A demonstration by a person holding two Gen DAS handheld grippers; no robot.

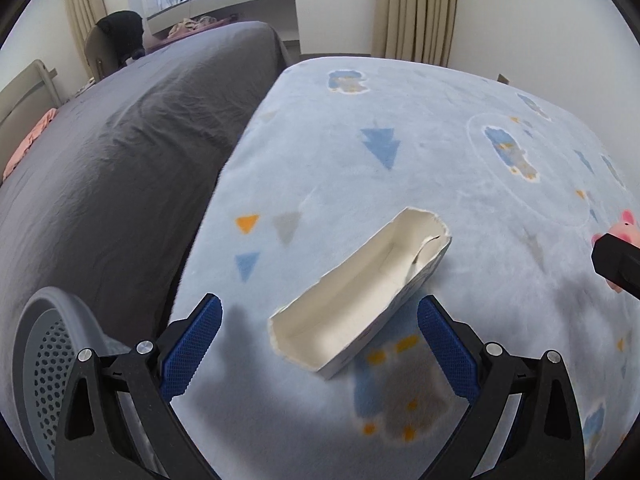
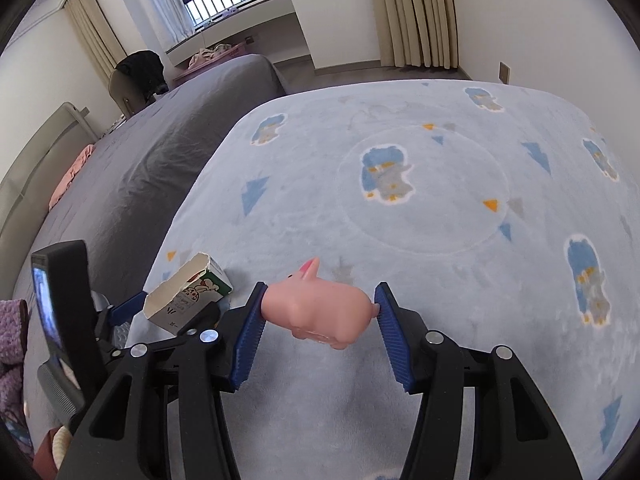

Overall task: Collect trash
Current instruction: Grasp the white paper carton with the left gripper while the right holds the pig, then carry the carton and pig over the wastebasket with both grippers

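Trash lay on the pale blue patterned blanket (image 1: 360, 168): a torn-open paper carton (image 1: 360, 296), white inside, resting on its side. The left gripper (image 1: 320, 320) hovered over it, jaws spread wide to either side, not touching it. Just to its right, the right gripper (image 2: 320, 304) had its blue pads clamped on a pink toy pig (image 2: 316, 302). A perforated grey bin (image 1: 44, 360) sat beside the grey bed (image 1: 120, 152).

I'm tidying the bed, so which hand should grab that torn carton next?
Left. The left tool is open with the torn carton lying between its fingers, while the right tool is already shut on the pink pig toy.
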